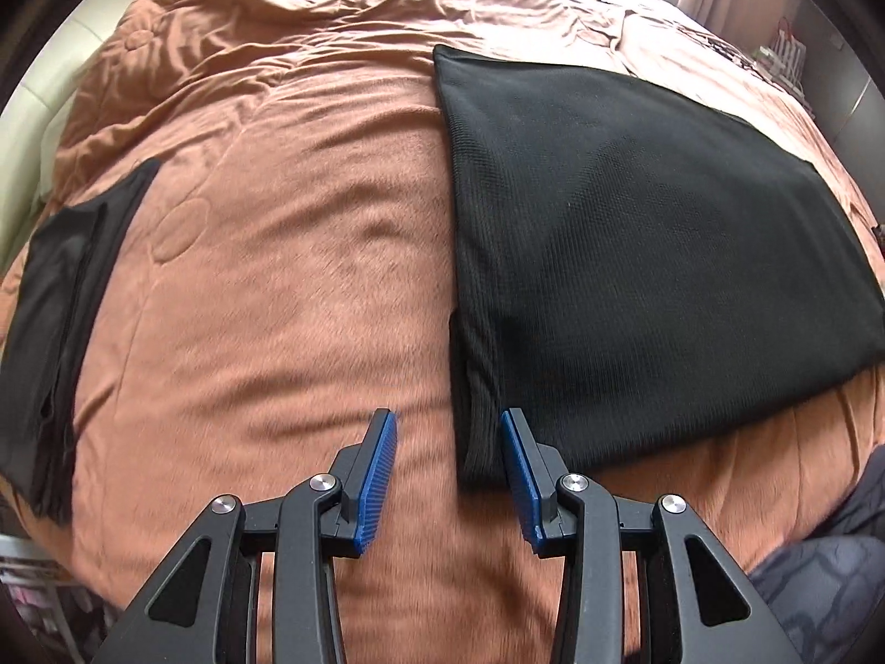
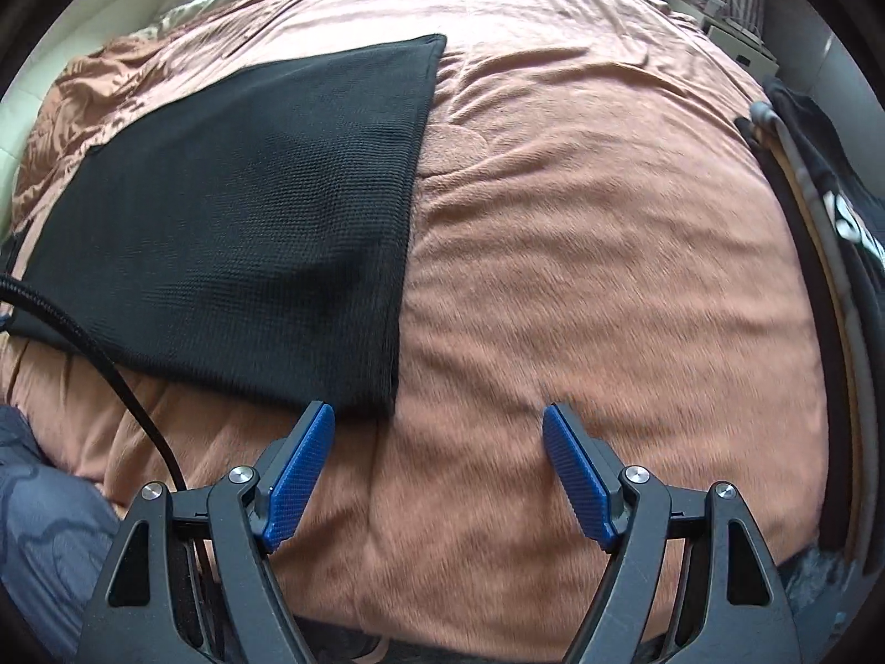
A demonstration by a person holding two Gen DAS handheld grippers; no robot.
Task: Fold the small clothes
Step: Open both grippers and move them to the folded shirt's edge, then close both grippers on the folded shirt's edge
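A black knitted garment (image 1: pixel 636 232) lies folded flat as a rectangle on the brown blanket (image 1: pixel 287 276). My left gripper (image 1: pixel 448 420) hovers open over its near left corner; the garment's left edge runs between the blue pads, which do not press it. In the right wrist view the same garment (image 2: pixel 249 210) fills the left half. My right gripper (image 2: pixel 440 415) stands wide open just in front of the garment's near right corner, with only blanket (image 2: pixel 581 276) between its fingers.
Another dark cloth (image 1: pixel 61 304) lies at the blanket's left edge. Dark clothes with white lettering (image 2: pixel 841 210) hang at the bed's right side. A black cable (image 2: pixel 110 359) crosses the lower left. Grey-blue patterned fabric (image 2: pixel 44 525) shows near the bed's front edge.
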